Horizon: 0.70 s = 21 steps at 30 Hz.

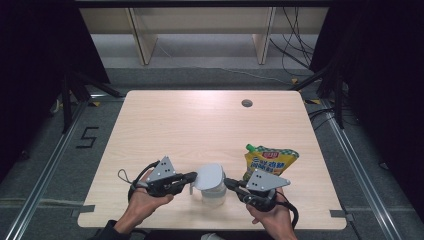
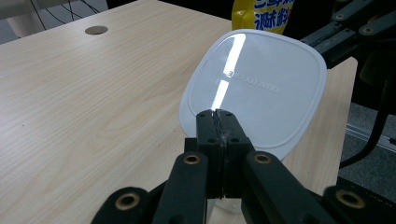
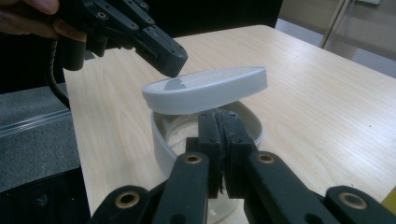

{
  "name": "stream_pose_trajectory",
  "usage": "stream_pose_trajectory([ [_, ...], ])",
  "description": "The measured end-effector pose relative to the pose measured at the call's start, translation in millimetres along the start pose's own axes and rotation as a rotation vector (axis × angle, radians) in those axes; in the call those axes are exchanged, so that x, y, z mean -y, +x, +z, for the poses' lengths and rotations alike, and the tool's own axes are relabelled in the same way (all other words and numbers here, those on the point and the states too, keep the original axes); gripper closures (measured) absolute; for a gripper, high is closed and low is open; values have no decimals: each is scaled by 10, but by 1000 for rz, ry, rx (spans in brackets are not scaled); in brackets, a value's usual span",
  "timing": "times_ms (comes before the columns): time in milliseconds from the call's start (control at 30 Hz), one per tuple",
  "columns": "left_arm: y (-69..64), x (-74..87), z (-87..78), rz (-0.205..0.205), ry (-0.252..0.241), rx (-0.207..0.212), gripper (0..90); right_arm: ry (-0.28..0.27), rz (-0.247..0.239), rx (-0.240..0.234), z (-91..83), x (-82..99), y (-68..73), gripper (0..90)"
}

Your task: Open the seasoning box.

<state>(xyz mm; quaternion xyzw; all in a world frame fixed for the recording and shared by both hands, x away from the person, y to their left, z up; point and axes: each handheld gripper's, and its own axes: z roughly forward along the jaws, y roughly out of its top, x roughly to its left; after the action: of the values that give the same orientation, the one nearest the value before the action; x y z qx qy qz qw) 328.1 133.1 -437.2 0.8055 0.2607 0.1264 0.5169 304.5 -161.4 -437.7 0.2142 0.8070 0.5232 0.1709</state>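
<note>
A white lid [image 1: 210, 176] hangs tilted over a white tub [image 1: 214, 196] near the table's front edge. My left gripper [image 1: 192, 176] is shut on the lid's left edge. In the left gripper view the jaws [image 2: 217, 115] pinch the near rim of the lid [image 2: 261, 84]. My right gripper [image 1: 228, 183] is shut on the tub's right rim. The right gripper view has its jaws [image 3: 218, 114] closed on the near wall of the tub [image 3: 161, 140], with the lid [image 3: 210, 84] lifted above the opening and the left gripper [image 3: 163, 56] holding its far side. Something pale lies inside the tub.
A yellow pouch [image 1: 270, 160] with a green spout lies on the table [image 1: 200, 125] just behind my right hand. A round cable hole [image 1: 246, 103] sits near the far right. Dark floor and metal rails surround the table.
</note>
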Motion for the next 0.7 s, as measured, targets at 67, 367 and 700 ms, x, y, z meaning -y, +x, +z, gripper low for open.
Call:
stream_pose_trajectory([
  [67,10,6,-4,-17,-14,7,831,-10,1,4,10,0,4,887],
  [367,64,242,-277,-10,2,20,483,3,-21,-5,19,-36,11,887],
  [700,63,559,-267,-62,54,-16,359,-13,-52,-2,66,-159,76,886],
])
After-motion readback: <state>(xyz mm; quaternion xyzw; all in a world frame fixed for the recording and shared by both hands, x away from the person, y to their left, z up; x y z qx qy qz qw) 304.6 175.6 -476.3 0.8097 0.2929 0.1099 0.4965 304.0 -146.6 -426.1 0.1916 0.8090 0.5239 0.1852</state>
